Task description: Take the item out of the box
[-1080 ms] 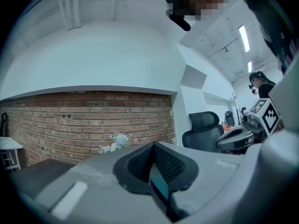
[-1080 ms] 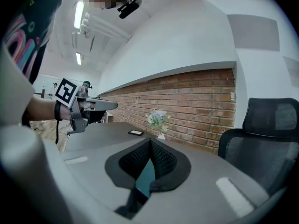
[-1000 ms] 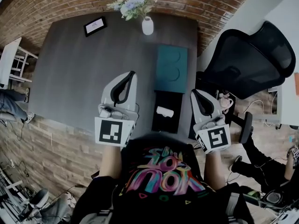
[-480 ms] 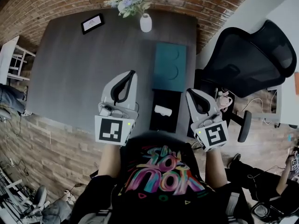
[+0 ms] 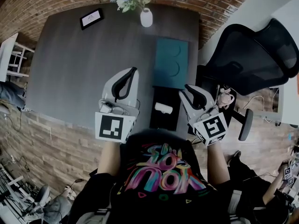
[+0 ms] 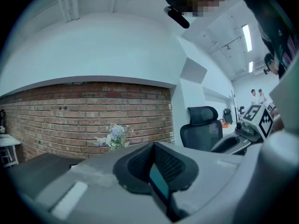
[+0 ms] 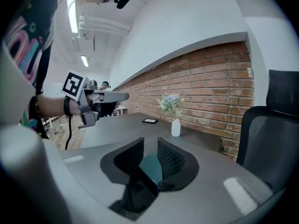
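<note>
A black open box (image 5: 164,110) sits at the table's near edge, with a small white item (image 5: 163,108) lying inside it. Its teal lid (image 5: 171,63) lies flat just beyond it. My right gripper (image 5: 188,87) hovers at the box's right side; in the right gripper view its jaws (image 7: 150,141) have just been opening and stand apart with nothing between them, the teal lid (image 7: 152,167) showing through the gap. My left gripper (image 5: 133,71) hangs over the table left of the box, its jaws (image 6: 153,146) shut and empty.
The dark grey table (image 5: 79,69) carries a white vase (image 5: 146,17) of flowers and a small framed tablet (image 5: 91,18) at its far edge. A black mesh office chair (image 5: 252,55) stands close on the right. A brick wall runs behind the table.
The right gripper has sunk and shifted left toward the box, and its jaws have parted. The left gripper has stayed where it was.
</note>
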